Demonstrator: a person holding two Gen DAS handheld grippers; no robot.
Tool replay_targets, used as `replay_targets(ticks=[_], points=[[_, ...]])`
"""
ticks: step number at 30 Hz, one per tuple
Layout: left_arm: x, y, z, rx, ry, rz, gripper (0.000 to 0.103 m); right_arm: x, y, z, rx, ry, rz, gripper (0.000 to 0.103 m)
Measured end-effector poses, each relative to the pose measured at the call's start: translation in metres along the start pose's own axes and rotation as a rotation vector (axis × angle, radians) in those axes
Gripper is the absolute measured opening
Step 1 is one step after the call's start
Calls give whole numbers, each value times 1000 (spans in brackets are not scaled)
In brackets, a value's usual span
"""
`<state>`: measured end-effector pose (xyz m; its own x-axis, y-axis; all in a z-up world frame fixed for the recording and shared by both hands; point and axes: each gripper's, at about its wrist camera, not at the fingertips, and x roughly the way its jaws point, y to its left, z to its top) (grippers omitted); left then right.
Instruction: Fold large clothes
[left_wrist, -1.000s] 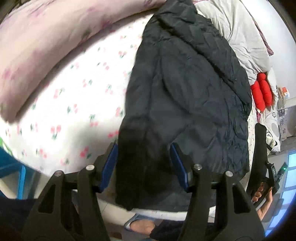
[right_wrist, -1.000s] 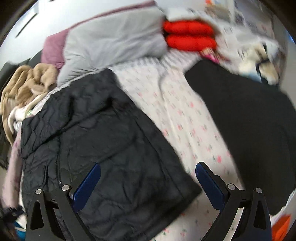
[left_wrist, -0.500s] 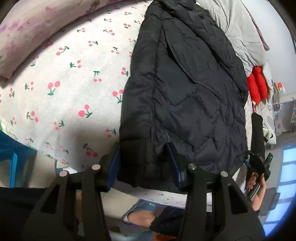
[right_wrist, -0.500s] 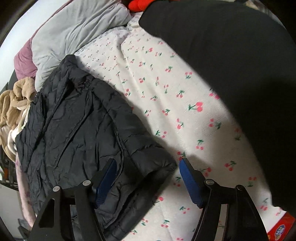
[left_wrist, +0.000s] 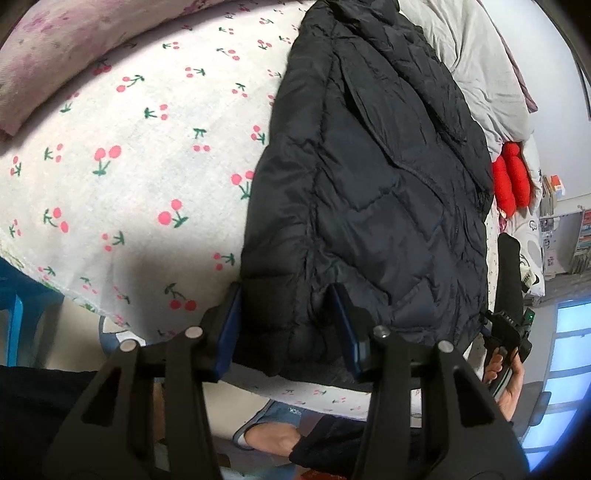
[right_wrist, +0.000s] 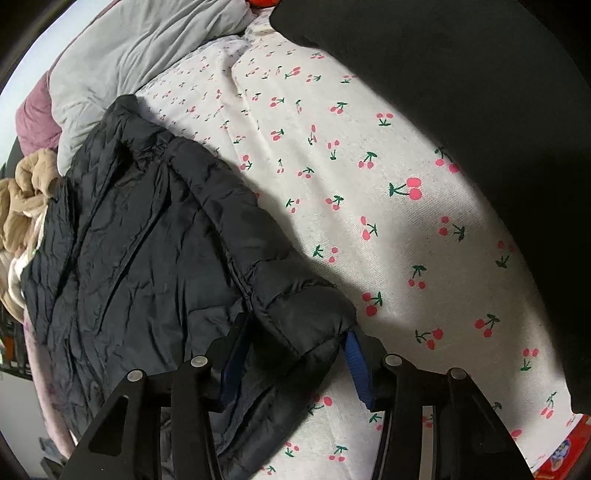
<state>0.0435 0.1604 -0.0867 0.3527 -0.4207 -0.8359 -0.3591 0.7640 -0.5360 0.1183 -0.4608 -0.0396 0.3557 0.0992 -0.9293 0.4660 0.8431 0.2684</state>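
A black quilted jacket (left_wrist: 369, 166) lies lengthwise on the cherry-print bed sheet (left_wrist: 129, 166), its hem at the bed's near edge. My left gripper (left_wrist: 288, 321) points down at the hem's left corner, and its blue pads (left_wrist: 231, 325) press on the puffy fabric from both sides. In the right wrist view the same jacket (right_wrist: 147, 240) fills the left side. My right gripper (right_wrist: 295, 354) has the hem's right corner bulging between its pads (right_wrist: 356, 365); its jaws are closing on that corner. A hand (left_wrist: 502, 373) holding the right gripper shows at the left view's right edge.
A grey duvet (right_wrist: 147, 44) and a pink floral quilt (left_wrist: 74, 48) lie at the bed's far side. A large black cloth (right_wrist: 480, 74) covers the sheet to the right. A beige garment (right_wrist: 26, 199), a red item (left_wrist: 511, 177), a blue stool (left_wrist: 18, 314) and a slippered foot (left_wrist: 269, 432) are around.
Both grippers have come down onto the jacket's near hem. The right jaws went from wide open to narrow around the right corner. The left jaws closed a little on the left corner.
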Motion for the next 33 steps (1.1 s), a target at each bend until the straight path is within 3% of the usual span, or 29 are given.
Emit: replay_targets(ticks=[5,6,7,9,12,23,27,31,32,33], points=[[1,-6,-2,33,-19,10,47,7,3,-1,-2,4,-11,49],[0,-8,-3,44,-28,20,44,5,4,-2,-8,-5,-3,39],[0,-10,-5,59,-37,33,43,3,4,-2,-9,-11,20,20],[0,-14,-8,90,-55,61,43,-2,5,-4,11,-25,59,12],[1,-17,-9,104,-64,78,43,-11,14,-6,-34,-54,43,12],[4,-19,-8,126,-62,99,43,-3,17,-8,-37,-29,72,16],[5,-18,-7,98,-52,76,43,8,10,-6,9,0,82,23],[4,-16,-8,100,-52,57,44,15,8,-5,26,-2,94,23],[4,-16,-9,113,-58,58,40,13,10,-5,19,-8,88,23],[3,-17,-10,125,-63,56,27,11,12,-7,12,-17,83,22]])
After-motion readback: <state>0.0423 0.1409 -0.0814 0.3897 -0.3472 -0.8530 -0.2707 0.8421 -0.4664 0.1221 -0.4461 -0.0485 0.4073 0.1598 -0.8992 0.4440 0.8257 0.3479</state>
